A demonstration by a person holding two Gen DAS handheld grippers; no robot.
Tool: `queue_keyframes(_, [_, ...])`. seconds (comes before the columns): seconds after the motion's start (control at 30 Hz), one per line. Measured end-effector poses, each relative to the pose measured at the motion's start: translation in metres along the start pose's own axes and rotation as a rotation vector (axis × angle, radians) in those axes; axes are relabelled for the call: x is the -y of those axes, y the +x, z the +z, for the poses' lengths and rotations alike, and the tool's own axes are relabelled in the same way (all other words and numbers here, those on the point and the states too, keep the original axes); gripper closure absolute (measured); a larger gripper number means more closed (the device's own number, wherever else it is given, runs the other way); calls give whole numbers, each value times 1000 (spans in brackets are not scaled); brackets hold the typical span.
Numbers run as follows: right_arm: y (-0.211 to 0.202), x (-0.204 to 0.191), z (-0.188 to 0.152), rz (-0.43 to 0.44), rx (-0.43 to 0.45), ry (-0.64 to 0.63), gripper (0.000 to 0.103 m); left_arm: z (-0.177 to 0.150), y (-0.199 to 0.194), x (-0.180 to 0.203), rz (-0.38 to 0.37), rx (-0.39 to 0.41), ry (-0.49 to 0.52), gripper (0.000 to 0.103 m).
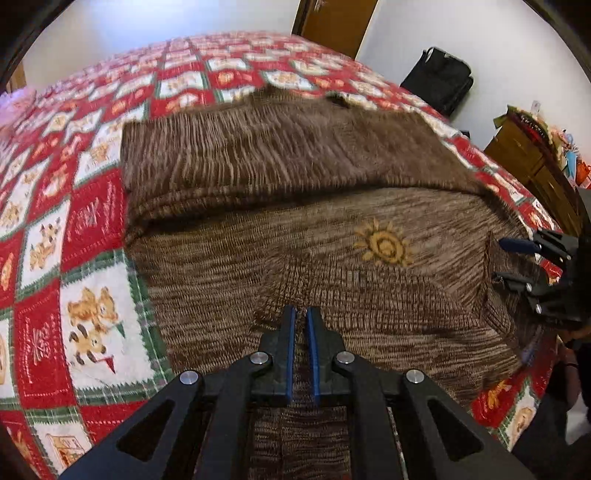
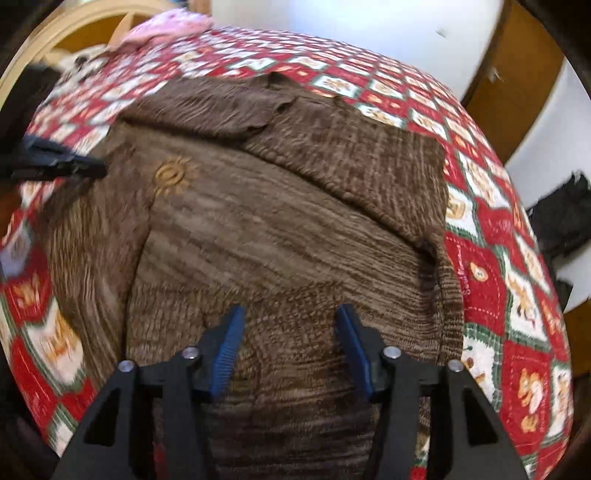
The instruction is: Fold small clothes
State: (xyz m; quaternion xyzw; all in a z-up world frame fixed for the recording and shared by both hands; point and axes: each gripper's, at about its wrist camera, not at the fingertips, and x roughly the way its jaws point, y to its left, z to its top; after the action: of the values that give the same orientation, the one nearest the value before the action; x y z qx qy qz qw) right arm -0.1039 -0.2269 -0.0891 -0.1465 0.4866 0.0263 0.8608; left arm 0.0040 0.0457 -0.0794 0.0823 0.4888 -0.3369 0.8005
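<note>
A brown knit sweater [image 1: 295,229] with a yellow sun emblem [image 1: 384,245] lies on the quilted bed, its far part folded over. My left gripper [image 1: 302,314] is nearly shut just above a folded piece of the sweater; whether it pinches fabric cannot be told. My right gripper [image 2: 288,317] is open and empty over the sweater's near part [image 2: 280,229]. The right gripper also shows in the left wrist view [image 1: 517,258] at the sweater's right edge. The left gripper shows in the right wrist view [image 2: 74,164] at the left edge, near the emblem [image 2: 173,179].
The bed carries a red, white and green Christmas quilt [image 1: 81,229]. A black bag [image 1: 439,81] leans on the wall and a wooden dresser [image 1: 532,162] stands to the right. A pink cloth [image 2: 166,27] lies at the bed's far end.
</note>
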Motion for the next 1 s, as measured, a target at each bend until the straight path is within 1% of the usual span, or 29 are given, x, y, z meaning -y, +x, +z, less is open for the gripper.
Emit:
queue_keyframes(0.13, [0,4,-5,16,3,9,44,-3,1,2,12,0,18,96])
queue_keyframes(0.17, [0,5,-4,18,4,15,43,-4,1,4,12,3,29,93])
queue_keyframes(0.2, [0,5,-3,17,6,21,42,-5,1,4,4,8,38,88])
queue_keyframes(0.23, [0,6,-3,14,6,25,40,-6,1,4,-21,16,37,82])
queue_keyframes(0.27, [1,4,-2,9,6,29,39,-6,2,1,-65,21,24,64])
queue_keyframes(0.3, [1,4,-2,10,6,34,38,-8,2,-1,-150,28,-2,41])
queue_keyframes(0.33, [1,5,-2,12,6,39,38,-8,2,-1,-196,29,-13,31])
queue_keyframes(0.37, [0,5,-2,13,7,41,38,-9,2,3,-210,28,-11,22])
queue_keyframes(0.4, [-1,5,-3,11,7,41,37,-10,2,10,-183,28,8,22])
queue_keyframes(0.43, [-1,5,-3,3,5,38,34,-10,2,19,-126,23,48,22])
queue_keyframes(0.47, [0,5,-4,-3,3,37,33,-10,0,26,-69,23,72,22])
queue_keyframes(0.5, [0,7,-4,2,3,38,33,-9,-4,31,-11,36,83,22])
queue_keyframes(0.53, [0,8,-4,9,3,40,33,-9,-13,34,9,71,93,22])
queue_keyframes(0.6, [1,9,-3,16,4,36,33,-7,-26,34,-9,118,95,22])
queue_keyframes(0.63, [1,8,-4,18,4,30,35,-4,-28,31,-13,119,90,22])
queue_keyframes(0.67, [1,7,-3,29,4,21,39,-2,-26,28,-9,107,83,22])
queue_keyframes(0.73, [0,3,-2,55,0,5,62,1,-13,18,-18,60,64,22])
queue_keyframes(0.77, [-1,1,-3,59,-3,-1,67,2,-4,14,-33,37,56,22])
queue_keyframes(0.8, [-2,-2,-3,50,-4,-8,75,2,4,11,-43,15,47,22])
queue_keyframes(0.83, [-3,-3,-4,37,-3,-10,82,1,8,10,-37,22,46,22])
queue_keyframes(0.87, [-5,-4,-6,31,-1,-7,85,-3,6,9,-47,42,42,22])
queue_keyframes(0.9, [-7,-3,-8,36,3,5,88,-3,5,7,-65,55,24,22])
queue_keyframes(0.93, [-9,-2,-9,43,9,18,89,-4,3,4,-105,66,-6,22])
queue_keyframes(0.97, [-11,1,-11,60,15,36,90,-4,1,1,-156,78,-33,22])
queue_keyframes(1.0, [-13,3,-12,72,24,53,90,-5,0,-4,-228,88,-73,25])
